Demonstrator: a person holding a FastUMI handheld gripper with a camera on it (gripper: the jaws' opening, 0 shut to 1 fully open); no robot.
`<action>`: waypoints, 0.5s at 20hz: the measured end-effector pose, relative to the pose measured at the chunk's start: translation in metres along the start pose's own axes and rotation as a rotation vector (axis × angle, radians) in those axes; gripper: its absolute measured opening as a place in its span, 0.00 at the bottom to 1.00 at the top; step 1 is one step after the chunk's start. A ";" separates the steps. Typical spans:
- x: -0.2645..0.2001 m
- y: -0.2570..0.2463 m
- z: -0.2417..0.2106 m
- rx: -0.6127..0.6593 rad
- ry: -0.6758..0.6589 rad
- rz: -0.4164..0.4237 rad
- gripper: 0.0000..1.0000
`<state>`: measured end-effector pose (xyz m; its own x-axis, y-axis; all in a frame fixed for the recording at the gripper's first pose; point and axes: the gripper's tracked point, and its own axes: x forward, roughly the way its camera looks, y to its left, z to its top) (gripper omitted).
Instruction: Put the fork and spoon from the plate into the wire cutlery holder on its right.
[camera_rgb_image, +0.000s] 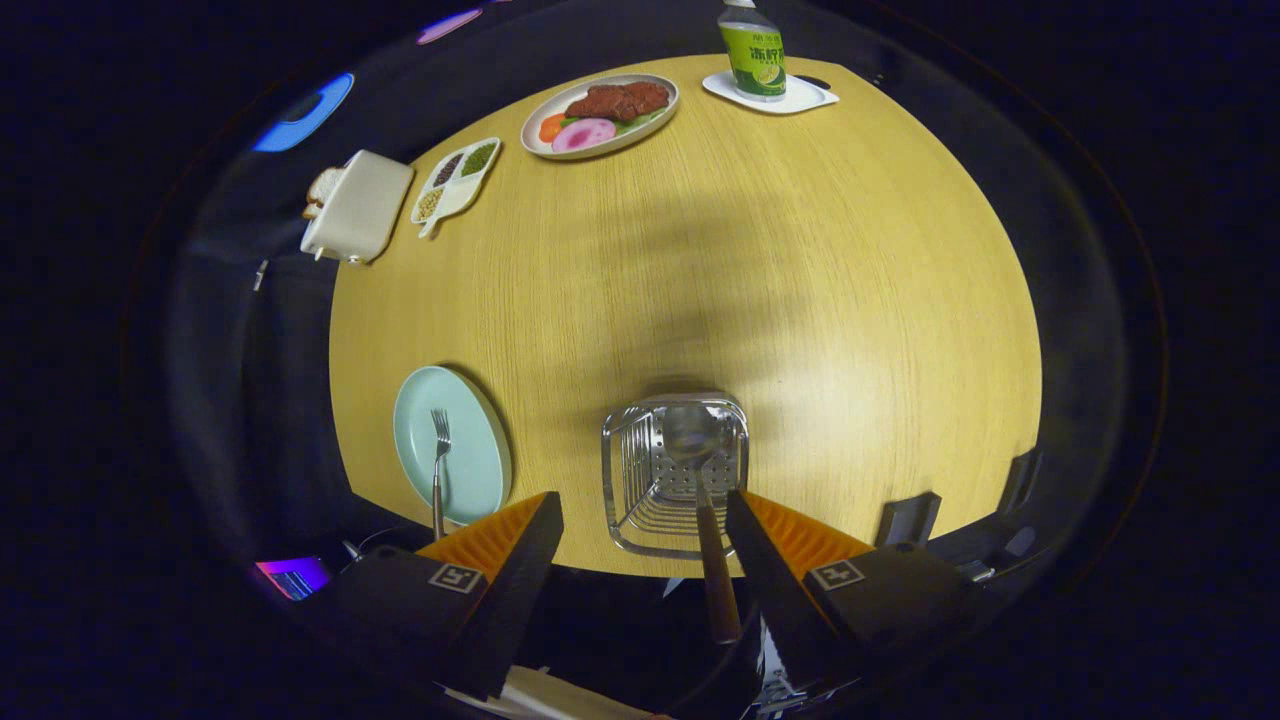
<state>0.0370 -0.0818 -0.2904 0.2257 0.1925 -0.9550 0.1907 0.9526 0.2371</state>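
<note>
Resting: one spoon in holder, one fork on plate.

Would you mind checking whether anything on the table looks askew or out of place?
Nothing is spilled or damaged. The spoon leans tilted in the wire holder, handle sticking out between the open claw fingers. The fork remains on the plate.
</note>
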 end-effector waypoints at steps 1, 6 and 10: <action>-0.009 -0.001 0.003 -0.019 -0.037 -0.010 1.00; -0.066 0.005 0.022 -0.088 -0.228 -0.035 0.99; -0.088 0.040 0.018 -0.140 -0.340 -0.026 0.99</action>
<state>0.0417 -0.0647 -0.1937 0.5316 0.1008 -0.8410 0.0733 0.9837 0.1643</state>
